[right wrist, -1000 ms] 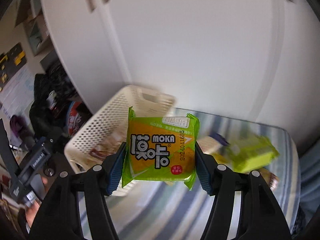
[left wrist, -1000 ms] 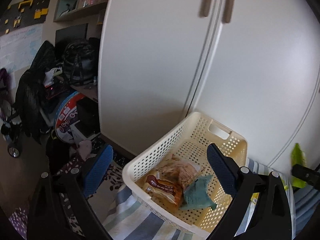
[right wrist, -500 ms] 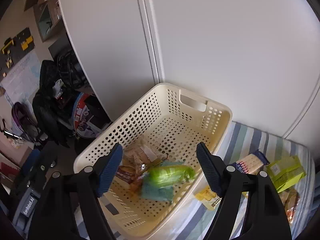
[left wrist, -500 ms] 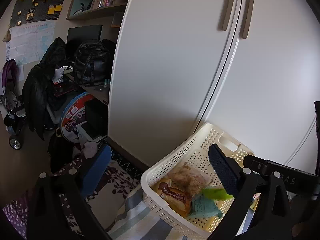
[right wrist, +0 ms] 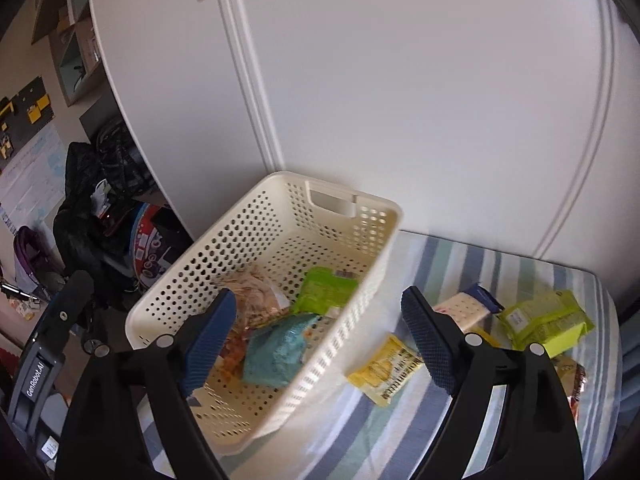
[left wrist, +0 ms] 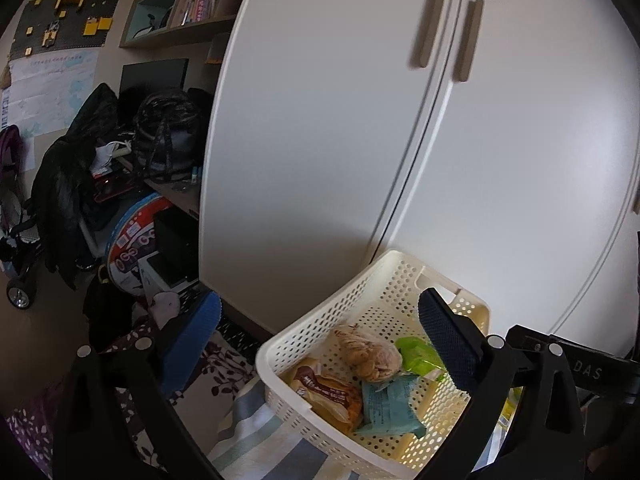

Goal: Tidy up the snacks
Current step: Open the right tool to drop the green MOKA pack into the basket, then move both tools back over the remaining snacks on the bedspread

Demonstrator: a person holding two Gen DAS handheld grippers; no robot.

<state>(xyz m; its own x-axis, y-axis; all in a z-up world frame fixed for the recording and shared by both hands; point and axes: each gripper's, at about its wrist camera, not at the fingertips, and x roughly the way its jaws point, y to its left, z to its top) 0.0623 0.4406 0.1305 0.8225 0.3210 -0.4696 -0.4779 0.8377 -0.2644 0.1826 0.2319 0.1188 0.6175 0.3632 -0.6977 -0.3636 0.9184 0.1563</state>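
Note:
A cream perforated basket [right wrist: 256, 216] [left wrist: 344, 312] stands on a striped cloth [right wrist: 440, 420] against white cupboard doors. Inside lie a green MOKA packet [right wrist: 326, 290] [left wrist: 418, 356], a teal packet [right wrist: 276, 346] [left wrist: 386, 402], a brown bread packet [left wrist: 328, 390] and a pale snack bag [left wrist: 370, 354]. My right gripper [right wrist: 320, 344] hangs open above the basket's near right side, nothing between its fingers. My left gripper [left wrist: 320, 336] is open too, held left of and above the basket. Loose packets lie right of the basket: a yellow one [right wrist: 386, 368], a lime-green one [right wrist: 546, 322], a cracker pack [right wrist: 464, 308].
White cupboard doors [left wrist: 400, 140] rise right behind the basket. To the left, beyond the cloth's edge, are a dark coat [left wrist: 68, 184], a bag [left wrist: 168, 136], a stroller wheel [left wrist: 18, 298] and a patterned rug [left wrist: 216, 364]. A brown wrapped snack [right wrist: 576, 380] lies at the cloth's right edge.
The right gripper held the green MOKA packet a second ago; it opened over the basket and the packet now lies inside. The left gripper drew back to the left and up.

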